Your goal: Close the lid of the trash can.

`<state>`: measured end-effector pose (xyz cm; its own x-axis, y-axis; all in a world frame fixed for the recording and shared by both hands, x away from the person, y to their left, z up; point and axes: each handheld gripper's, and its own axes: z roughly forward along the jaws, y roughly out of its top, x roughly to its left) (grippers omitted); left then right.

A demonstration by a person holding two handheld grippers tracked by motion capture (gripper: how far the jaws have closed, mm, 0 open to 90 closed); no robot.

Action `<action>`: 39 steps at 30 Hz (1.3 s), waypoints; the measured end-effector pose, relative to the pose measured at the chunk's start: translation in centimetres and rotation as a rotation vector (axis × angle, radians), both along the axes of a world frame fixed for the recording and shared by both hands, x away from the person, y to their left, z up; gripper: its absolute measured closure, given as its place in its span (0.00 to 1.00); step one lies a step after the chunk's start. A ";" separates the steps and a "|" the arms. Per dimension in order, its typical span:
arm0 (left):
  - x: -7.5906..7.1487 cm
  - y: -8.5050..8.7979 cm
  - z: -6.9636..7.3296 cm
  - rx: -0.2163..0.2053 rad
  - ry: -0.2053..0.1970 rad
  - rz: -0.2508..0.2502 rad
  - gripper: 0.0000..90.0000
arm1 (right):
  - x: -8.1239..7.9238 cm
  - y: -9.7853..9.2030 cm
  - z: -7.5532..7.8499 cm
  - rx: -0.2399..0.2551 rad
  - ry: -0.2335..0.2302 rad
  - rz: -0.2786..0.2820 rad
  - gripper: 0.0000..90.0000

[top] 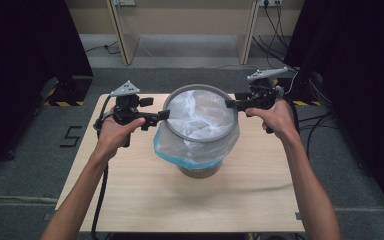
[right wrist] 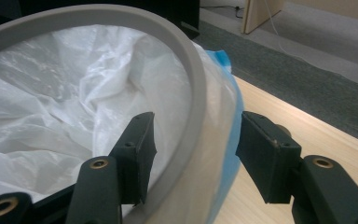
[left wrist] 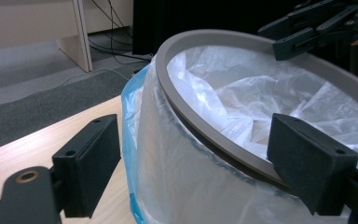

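A lined bin is standing mid-surface over grey carpet, both grippers, left and right, straddling its ring with fingers open, not pressing.

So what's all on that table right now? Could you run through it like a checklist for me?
Surface: light wooden table, bare around the bin.
Job's things: small bin lined with a clear bag with a blue edge; a grey ring sits at the top, tilted, the bag hanging over the outside below it.
Clutter: nothing seen.
Grippers: left gripper and right gripper each straddle the ring's edge on opposite sides, jaws apart, not pressing on it.
Cables: one trails from the left gripper; more lie on the floor behind.
Surroundings: grey carpet, wooden furniture legs, dark curtains at both sides.
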<state>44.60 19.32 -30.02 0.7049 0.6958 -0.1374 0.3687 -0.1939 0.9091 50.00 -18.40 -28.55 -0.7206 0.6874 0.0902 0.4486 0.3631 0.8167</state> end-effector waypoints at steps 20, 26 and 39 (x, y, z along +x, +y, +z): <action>-2.7 -1.3 0.0 0.055 -0.051 -0.026 0.19 | -2.9 0.0 -0.5 0.058 -0.040 0.014 0.42; -3.1 -1.4 -0.3 0.048 -0.054 -0.026 0.18 | -3.8 -0.2 -1.2 0.056 -0.054 -0.005 0.43; -4.4 0.5 0.3 0.007 -0.065 -0.039 0.19 | -3.9 -1.6 -0.3 0.128 -0.073 -0.022 0.39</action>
